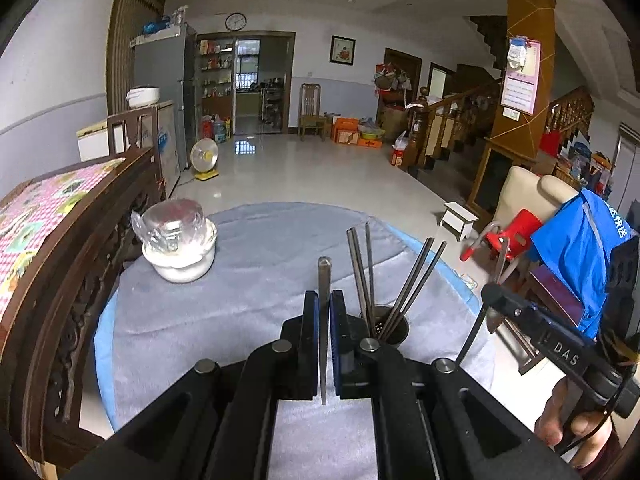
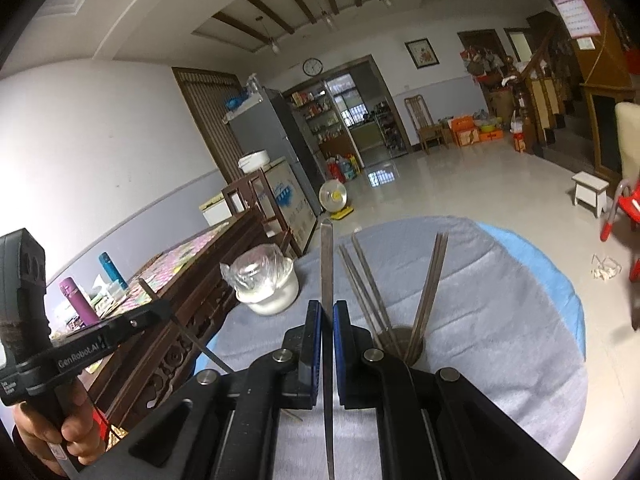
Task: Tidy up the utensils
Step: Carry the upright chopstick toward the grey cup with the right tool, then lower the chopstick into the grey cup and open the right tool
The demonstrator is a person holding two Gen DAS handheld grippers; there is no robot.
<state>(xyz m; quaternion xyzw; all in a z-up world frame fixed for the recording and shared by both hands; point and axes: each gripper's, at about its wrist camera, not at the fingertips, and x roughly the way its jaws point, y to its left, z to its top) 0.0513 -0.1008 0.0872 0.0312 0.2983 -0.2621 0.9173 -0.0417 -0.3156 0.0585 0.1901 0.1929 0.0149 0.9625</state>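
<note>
Your left gripper (image 1: 324, 320) is clamped on a slim metal chopstick (image 1: 323, 292), and your right gripper (image 2: 327, 336) pinches another just like it (image 2: 327, 272). Both sit just left of the dark cylindrical holder (image 1: 390, 326), where more chopsticks (image 1: 362, 276) stand fanned out on the grey-clothed round table (image 1: 256, 280).

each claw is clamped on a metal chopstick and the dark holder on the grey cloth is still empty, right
Not quite. The holder is not empty: the left wrist view shows several chopsticks already standing in it. The rest holds: the left claw and right claw each clamp one chopstick.
</note>
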